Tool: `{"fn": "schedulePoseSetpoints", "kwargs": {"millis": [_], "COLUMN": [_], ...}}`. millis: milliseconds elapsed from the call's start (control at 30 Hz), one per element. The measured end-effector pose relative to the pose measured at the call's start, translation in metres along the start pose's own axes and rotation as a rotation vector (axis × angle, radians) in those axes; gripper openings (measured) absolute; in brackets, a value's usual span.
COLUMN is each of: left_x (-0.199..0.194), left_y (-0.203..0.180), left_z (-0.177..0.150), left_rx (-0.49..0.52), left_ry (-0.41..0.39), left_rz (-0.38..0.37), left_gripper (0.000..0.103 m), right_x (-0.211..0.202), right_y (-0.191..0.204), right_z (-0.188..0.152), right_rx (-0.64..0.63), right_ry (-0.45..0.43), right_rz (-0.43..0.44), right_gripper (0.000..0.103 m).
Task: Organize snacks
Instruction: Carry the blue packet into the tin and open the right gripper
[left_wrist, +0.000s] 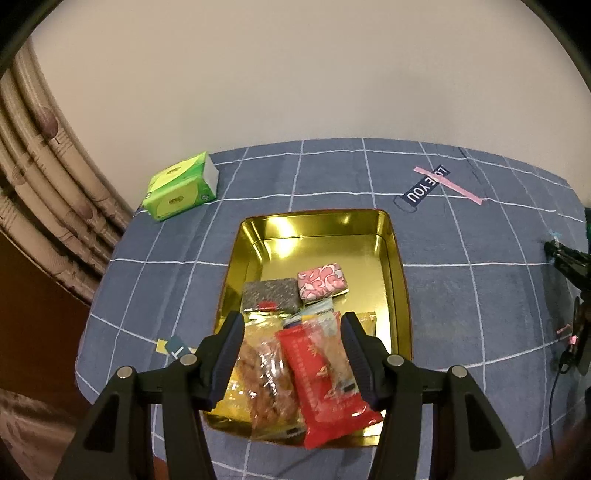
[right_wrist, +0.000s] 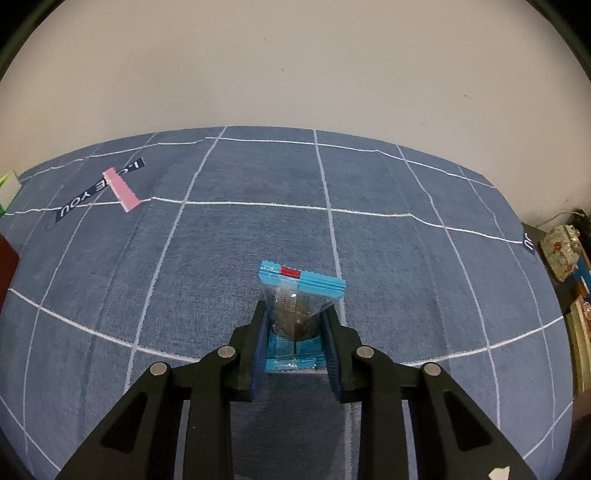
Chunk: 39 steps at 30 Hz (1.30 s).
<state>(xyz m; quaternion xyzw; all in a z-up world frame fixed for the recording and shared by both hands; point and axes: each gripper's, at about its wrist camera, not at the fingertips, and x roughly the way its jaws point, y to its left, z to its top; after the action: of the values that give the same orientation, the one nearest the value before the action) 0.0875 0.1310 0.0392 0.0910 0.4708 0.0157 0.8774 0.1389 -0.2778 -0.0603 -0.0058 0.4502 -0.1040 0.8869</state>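
Note:
In the left wrist view a gold tin (left_wrist: 397, 266) sits on the blue checked cloth. It holds a pink patterned packet (left_wrist: 322, 280), a grey speckled packet (left_wrist: 269, 293), a clear bag of brown snacks (left_wrist: 267, 384) and a red packet (left_wrist: 325, 384). My left gripper (left_wrist: 293, 325) is open above the tin's near end, empty, fingers either side of the red packet and clear bag. In the right wrist view my right gripper (right_wrist: 295, 314) is shut on a blue-edged clear snack packet (right_wrist: 301, 284), held above the cloth.
A green tissue pack (left_wrist: 181, 186) lies at the cloth's far left. A dark "LOVE YOU" label (left_wrist: 424, 184) is printed on the cloth. A curtain (left_wrist: 40, 177) hangs at left. Cluttered shelves (right_wrist: 561, 251) stand at the right edge.

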Motion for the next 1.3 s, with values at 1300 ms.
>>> {"fn": "schedulePoseSetpoints", "kwargs": {"millis": [1300], "left_x": [0.000], "left_y": [0.110], "left_z": [-0.080], "left_rx": [-0.267], "left_ry": [0.014], "left_rz": [0.134], "left_gripper": [0.056], "right_x": [-0.136], "right_y": [0.252], "right_z": [0.002], "right_rx": [-0.263], "right_ry": [-0.026], "right_rz": [0.416], "right_gripper": [0.024]}}
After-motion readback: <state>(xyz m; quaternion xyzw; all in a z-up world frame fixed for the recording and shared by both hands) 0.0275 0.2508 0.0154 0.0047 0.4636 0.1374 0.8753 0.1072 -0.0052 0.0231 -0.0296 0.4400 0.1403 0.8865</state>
